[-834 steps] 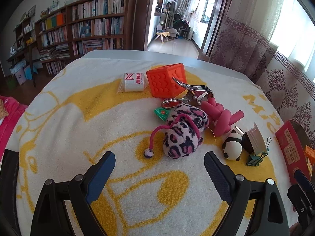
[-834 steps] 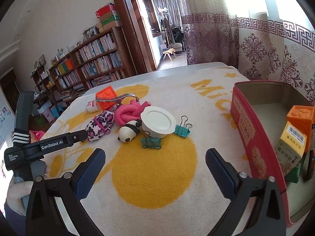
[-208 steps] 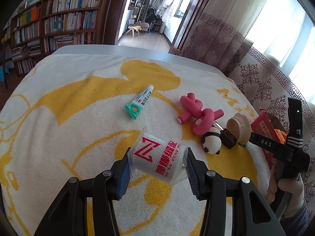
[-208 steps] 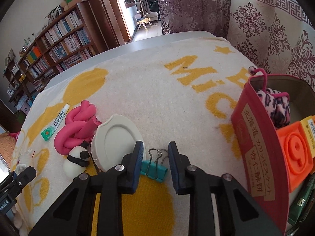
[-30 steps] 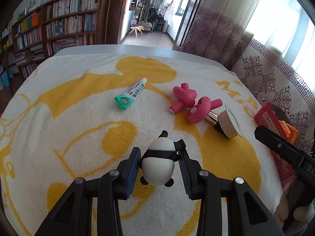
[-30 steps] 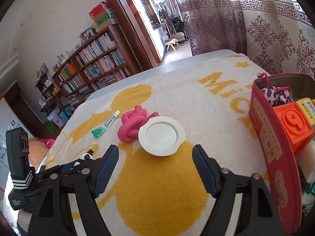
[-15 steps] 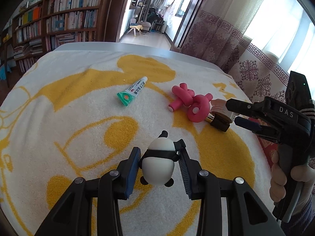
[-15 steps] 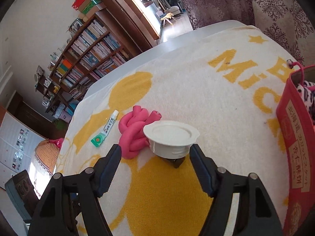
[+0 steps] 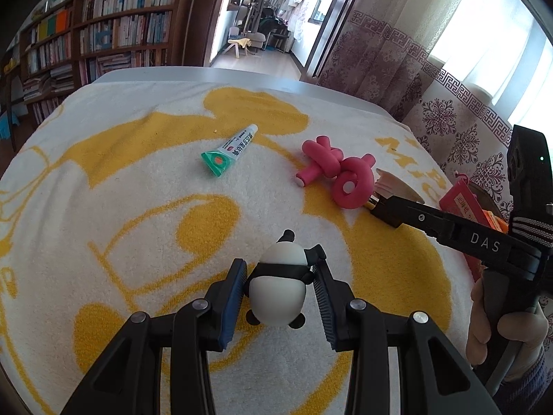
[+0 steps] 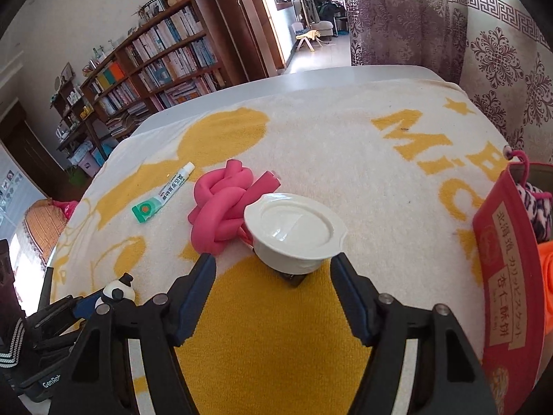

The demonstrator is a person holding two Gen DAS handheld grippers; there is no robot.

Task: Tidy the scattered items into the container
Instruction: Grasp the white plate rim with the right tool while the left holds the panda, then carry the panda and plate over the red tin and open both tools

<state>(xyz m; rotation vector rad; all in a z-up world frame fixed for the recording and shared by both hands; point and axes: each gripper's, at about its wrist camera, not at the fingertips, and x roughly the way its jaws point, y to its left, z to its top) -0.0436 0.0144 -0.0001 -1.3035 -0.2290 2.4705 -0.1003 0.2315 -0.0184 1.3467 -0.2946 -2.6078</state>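
My left gripper (image 9: pixel 280 280) is shut on a small panda figure (image 9: pixel 278 287) held just above the towel; it also shows in the right wrist view (image 10: pixel 118 289). My right gripper (image 10: pixel 273 263) is open, its fingers either side of a white lidded cup (image 10: pixel 293 233) that sits on the towel; the cup's rim also shows in the left wrist view (image 9: pixel 397 186). A knotted pink foam tube (image 10: pixel 221 207) (image 9: pixel 337 180) lies against the cup. A green-and-white ointment tube (image 10: pixel 162 193) (image 9: pixel 230 150) lies further left. The red container (image 10: pixel 511 276) stands at the right.
A cream and yellow towel (image 10: pixel 345 145) covers the table. The red box holds a leopard plush (image 10: pixel 539 207) and an orange block (image 10: pixel 547 269). Bookshelves (image 10: pixel 155 65) and curtains (image 10: pixel 397 17) stand beyond the table's far edge.
My right gripper has moved forward and down, so the white cup now sits between its open fingers. My left gripper still holds the panda in about the same place.
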